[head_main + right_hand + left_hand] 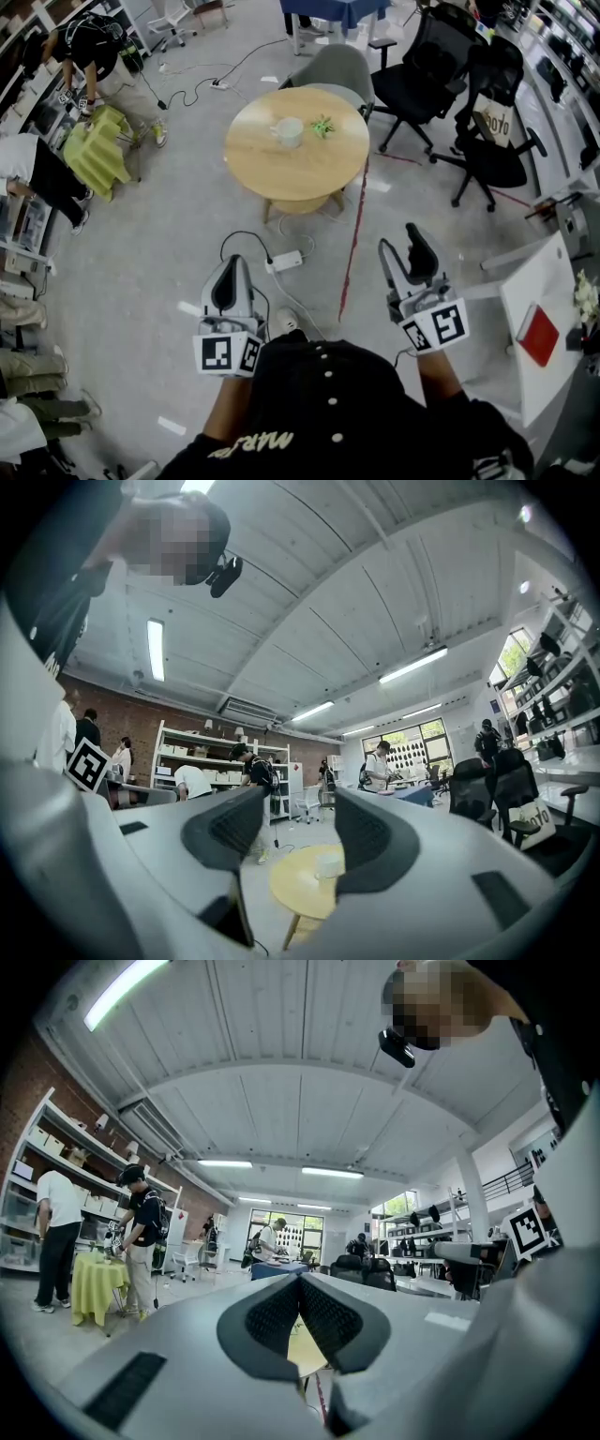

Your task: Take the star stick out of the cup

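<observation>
**Both grippers well short of the round table**

Open floor lies between the grippers and the one round table [281, 178], crossed only by a power strip [286, 261] and a red line [354, 234]. One white cup [288, 131] stands toward the table's far side. The one green star stick [323, 125] shows just right of it, too small to tell which way it points. The left gripper [233, 262] [300, 1279] has its fingers together. The right gripper [403, 246] [300, 803] has its fingers apart and empty.

Chair tag [493, 120] bears digits, seemingly "0010".

table [281, 173] – tan | cup [288, 131] – white | star stick [323, 125] – seemingly green
</observation>
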`<state>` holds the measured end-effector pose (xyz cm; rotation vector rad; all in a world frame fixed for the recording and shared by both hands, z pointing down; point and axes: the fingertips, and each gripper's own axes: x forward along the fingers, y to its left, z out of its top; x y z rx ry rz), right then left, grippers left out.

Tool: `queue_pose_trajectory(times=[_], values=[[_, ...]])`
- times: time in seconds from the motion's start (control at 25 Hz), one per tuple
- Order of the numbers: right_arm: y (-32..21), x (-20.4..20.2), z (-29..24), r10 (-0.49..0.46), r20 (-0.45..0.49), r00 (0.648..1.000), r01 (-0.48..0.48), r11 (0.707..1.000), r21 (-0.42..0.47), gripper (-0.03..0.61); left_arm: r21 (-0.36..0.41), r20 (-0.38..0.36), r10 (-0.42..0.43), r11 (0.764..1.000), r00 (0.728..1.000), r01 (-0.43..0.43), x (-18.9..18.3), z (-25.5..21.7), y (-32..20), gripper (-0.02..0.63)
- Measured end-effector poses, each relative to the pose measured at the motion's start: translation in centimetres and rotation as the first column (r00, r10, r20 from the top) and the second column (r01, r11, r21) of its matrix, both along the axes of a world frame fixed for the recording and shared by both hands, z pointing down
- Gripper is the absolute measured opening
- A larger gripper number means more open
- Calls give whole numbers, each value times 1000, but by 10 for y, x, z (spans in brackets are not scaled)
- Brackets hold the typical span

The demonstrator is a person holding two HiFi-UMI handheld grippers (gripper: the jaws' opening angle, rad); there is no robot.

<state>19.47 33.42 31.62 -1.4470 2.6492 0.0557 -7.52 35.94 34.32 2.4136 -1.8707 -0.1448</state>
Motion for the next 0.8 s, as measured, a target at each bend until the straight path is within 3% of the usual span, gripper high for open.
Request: queue_pose_trajectory(times=[0.04, 0.08, 0.8], values=[[-3, -4, 1, -5, 7, 1000, 5, 1000, -3, 267, 0, -1, 0, 1000, 1000, 0, -3, 1, -3, 3], [-7, -7, 1, -7, 11, 1000, 7, 1000, -7, 306, -1, -2, 0, 1000, 1000, 0, -7, 1, -6, 3], [-80, -95, 18, 111, -6, 994, -111, 992, -51, 302, -6, -12, 35, 999, 999, -35, -117, 13, -80, 3]])
